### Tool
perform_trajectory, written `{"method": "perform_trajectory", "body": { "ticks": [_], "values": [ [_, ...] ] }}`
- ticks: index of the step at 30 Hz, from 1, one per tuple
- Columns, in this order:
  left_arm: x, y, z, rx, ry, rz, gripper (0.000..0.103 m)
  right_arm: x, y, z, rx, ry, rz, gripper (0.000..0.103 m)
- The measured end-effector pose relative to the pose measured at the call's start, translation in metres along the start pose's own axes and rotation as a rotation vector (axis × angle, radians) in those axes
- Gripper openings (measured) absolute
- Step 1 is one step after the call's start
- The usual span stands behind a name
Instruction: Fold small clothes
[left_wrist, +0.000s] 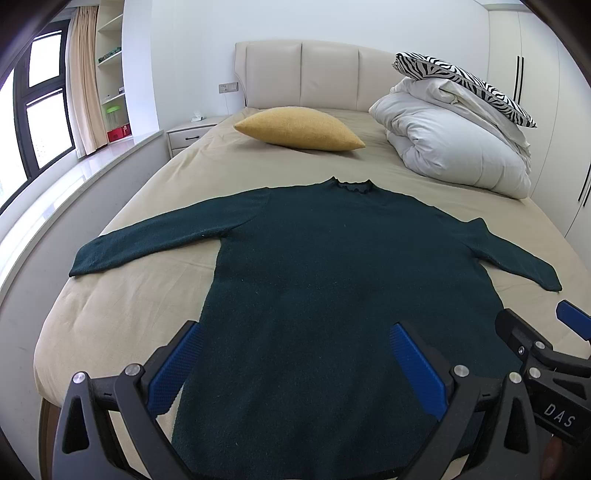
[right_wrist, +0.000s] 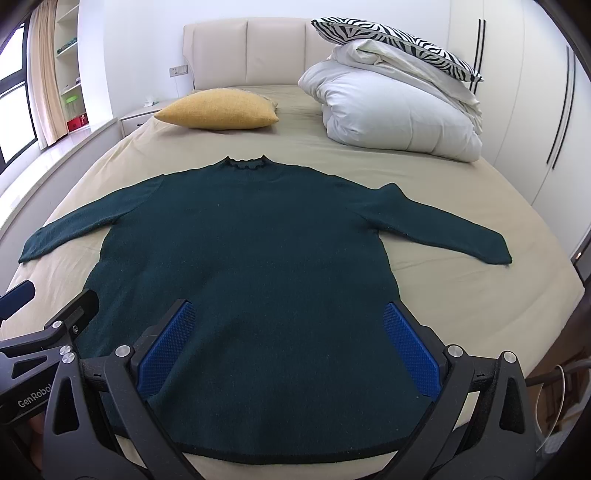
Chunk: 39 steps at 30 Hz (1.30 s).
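A dark green sweater (left_wrist: 314, 266) lies flat on the beige bed, collar toward the headboard, both sleeves spread out to the sides. It also shows in the right wrist view (right_wrist: 258, 240). My left gripper (left_wrist: 295, 332) is open and empty, hovering over the sweater's lower left part. My right gripper (right_wrist: 288, 314) is open and empty, over the sweater's lower middle, near the hem. Each gripper shows at the edge of the other's view: the right one (left_wrist: 535, 332) and the left one (right_wrist: 55, 314).
A yellow cushion (left_wrist: 299, 127) and a folded white duvet (left_wrist: 454, 144) with a zebra-print pillow (left_wrist: 465, 81) sit near the headboard (left_wrist: 314, 74). A windowsill ledge (left_wrist: 74, 184) runs along the bed's left side. Wardrobe doors (right_wrist: 535, 110) stand at the right.
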<state>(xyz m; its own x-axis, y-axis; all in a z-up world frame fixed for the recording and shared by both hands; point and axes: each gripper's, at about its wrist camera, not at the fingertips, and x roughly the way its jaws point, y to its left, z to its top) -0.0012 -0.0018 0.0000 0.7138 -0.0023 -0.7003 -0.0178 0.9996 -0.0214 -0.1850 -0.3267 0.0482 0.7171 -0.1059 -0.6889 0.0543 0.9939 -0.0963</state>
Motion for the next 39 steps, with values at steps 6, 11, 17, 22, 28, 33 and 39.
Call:
{"method": "perform_trajectory", "body": {
  "ticks": [6, 11, 17, 22, 28, 33, 39],
  "values": [
    [-0.0008, 0.0027, -0.0009, 0.000, 0.001, 0.000, 0.103, 0.0002, -0.0036, 0.0006, 0.001, 0.003, 0.001, 0.103],
    [-0.0008, 0.0029, -0.0008, -0.001, 0.001, -0.001, 0.103, 0.0010, -0.0033, 0.0002, 0.001, 0.003, 0.001, 0.103],
    [-0.0010, 0.0032, -0.0009, 0.000, 0.001, -0.001, 0.103, 0.0010, -0.0031, 0.0004, 0.000, 0.004, 0.000, 0.103],
    [-0.0008, 0.0033, -0.0006, -0.001, 0.002, -0.001, 0.103, 0.0010, -0.0032, 0.0003, 0.000, 0.004, 0.001, 0.103],
    [-0.0008, 0.0035, -0.0007, -0.001, 0.002, -0.001, 0.103, 0.0016, -0.0034, 0.0000, 0.001, 0.004, 0.001, 0.103],
    [-0.0010, 0.0039, -0.0010, -0.001, 0.002, -0.001, 0.103, 0.0016, -0.0034, 0.0001, 0.000, 0.005, 0.001, 0.103],
    [-0.0008, 0.0037, -0.0007, -0.001, 0.002, -0.002, 0.103, 0.0017, -0.0029, -0.0009, -0.001, 0.005, 0.000, 0.103]
  ]
}}
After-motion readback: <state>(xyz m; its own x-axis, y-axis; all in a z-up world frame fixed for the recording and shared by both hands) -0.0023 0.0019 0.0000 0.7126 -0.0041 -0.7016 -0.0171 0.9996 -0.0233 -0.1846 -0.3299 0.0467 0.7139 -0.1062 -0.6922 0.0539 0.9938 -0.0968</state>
